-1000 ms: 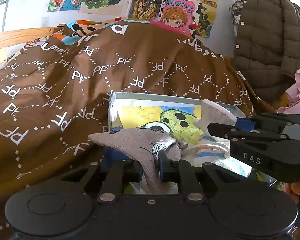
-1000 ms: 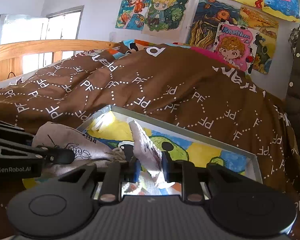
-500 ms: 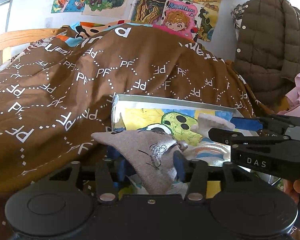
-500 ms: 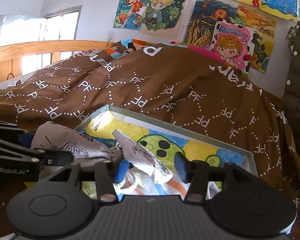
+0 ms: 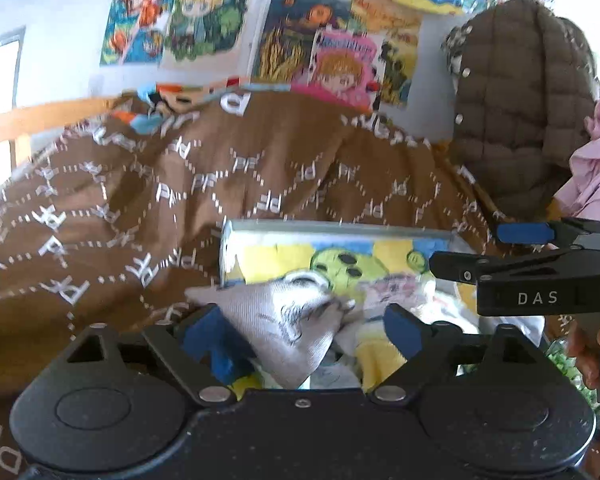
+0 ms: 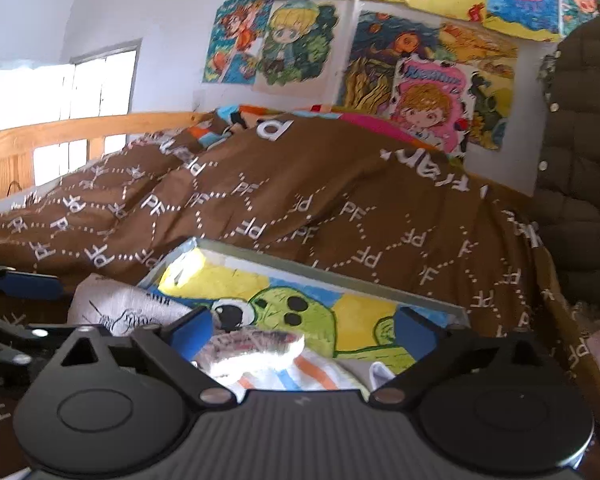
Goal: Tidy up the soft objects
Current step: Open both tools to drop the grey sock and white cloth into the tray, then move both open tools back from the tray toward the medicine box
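A shallow box [image 5: 340, 229] with a green cartoon creature painted inside lies on the brown bed cover; it also shows in the right wrist view [image 6: 340, 276]. A grey printed sock [image 5: 284, 328] lies loose at the box's near left, between the wide-open fingers of my left gripper [image 5: 304, 332]. A white patterned sock [image 6: 256, 346] lies in the box on a striped sock [image 6: 300, 376], between the open fingers of my right gripper [image 6: 304, 334]. The right gripper also shows from the side in the left wrist view [image 5: 500, 256]. The grey sock shows in the right wrist view [image 6: 128, 308].
The brown PF-patterned cover [image 6: 300, 200] is bunched up behind the box. A wooden bed rail [image 6: 72, 132] runs at the left. A brown puffer jacket [image 5: 520, 100] and pink ruffled cloth [image 5: 596, 176] hang at the right. Posters cover the wall.
Both grippers have opened wide and let go of their socks. The grey sock and the white patterned sock have dropped into the box, and both grippers have pulled back a little.
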Motion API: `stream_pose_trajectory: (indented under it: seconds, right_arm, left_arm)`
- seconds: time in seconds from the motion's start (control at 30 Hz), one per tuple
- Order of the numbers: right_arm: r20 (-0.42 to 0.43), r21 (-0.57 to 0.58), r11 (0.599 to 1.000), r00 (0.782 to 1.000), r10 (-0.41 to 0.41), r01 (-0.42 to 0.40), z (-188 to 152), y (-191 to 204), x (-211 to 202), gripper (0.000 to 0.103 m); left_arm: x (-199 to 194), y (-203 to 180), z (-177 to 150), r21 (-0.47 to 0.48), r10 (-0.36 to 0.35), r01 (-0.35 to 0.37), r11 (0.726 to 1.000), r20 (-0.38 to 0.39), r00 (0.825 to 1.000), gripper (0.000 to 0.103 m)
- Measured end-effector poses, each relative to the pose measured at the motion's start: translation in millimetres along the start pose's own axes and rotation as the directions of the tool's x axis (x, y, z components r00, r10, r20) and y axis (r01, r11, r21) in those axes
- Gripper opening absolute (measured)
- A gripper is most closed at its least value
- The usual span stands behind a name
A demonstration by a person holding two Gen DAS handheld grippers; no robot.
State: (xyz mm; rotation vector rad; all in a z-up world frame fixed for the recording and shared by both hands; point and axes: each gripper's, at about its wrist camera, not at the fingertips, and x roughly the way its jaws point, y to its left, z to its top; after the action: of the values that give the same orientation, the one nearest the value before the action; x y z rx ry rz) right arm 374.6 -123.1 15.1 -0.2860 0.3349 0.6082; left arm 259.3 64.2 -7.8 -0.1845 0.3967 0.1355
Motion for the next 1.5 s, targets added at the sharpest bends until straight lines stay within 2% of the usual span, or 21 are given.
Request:
stream_pose_trajectory:
  seconds: [0.23,0.43,0.73,0.97,1.17,1.37,1.5]
  right_arm:
    - [0.048,0.048,0.998,0.998,-0.040,0.038,6,-12,-33,0.103]
    - [0.087,0.161,0.986,0.995,-0.048,0.034,0,-18,-80,0.103]
    - [0.142,0.252,0.967,0.986,-0.086,0.048,-5,-16,-164,0.103]
    - [0.171,0.254,0.965,0.979,-0.115,0.069,-3,-10,-210,0.103]
    - [0.171,0.299,0.951,0.975,-0.140,0.084,-11,-2,-244,0.103]
    - [0.120,0.373,0.919,0.975,-0.186,0.130,-33,11,-273,0.103]
    - [0.081,0.394,0.906,0.976,-0.202,0.155,-53,21,-290,0.103]
  left_arm:
    - [-34,-14,9,0.007,0.035,-0.036,0.999,0.101,0.994,0.099]
    - [-66,-20,13,-0.020,0.044,-0.042,0.999,0.139,0.989,0.102]
    - [-128,-31,19,-0.021,0.038,-0.035,0.999,0.186,0.982,0.102]
    - [-176,-31,20,-0.054,0.043,-0.034,0.998,0.180,0.983,0.102]
    - [-209,-33,14,-0.043,0.047,-0.040,0.998,0.177,0.983,0.102]
    - [-228,-43,-6,-0.007,0.063,-0.062,0.998,0.117,0.991,0.102]
    - [-235,-47,-26,0.003,0.060,-0.061,0.998,0.114,0.992,0.102]
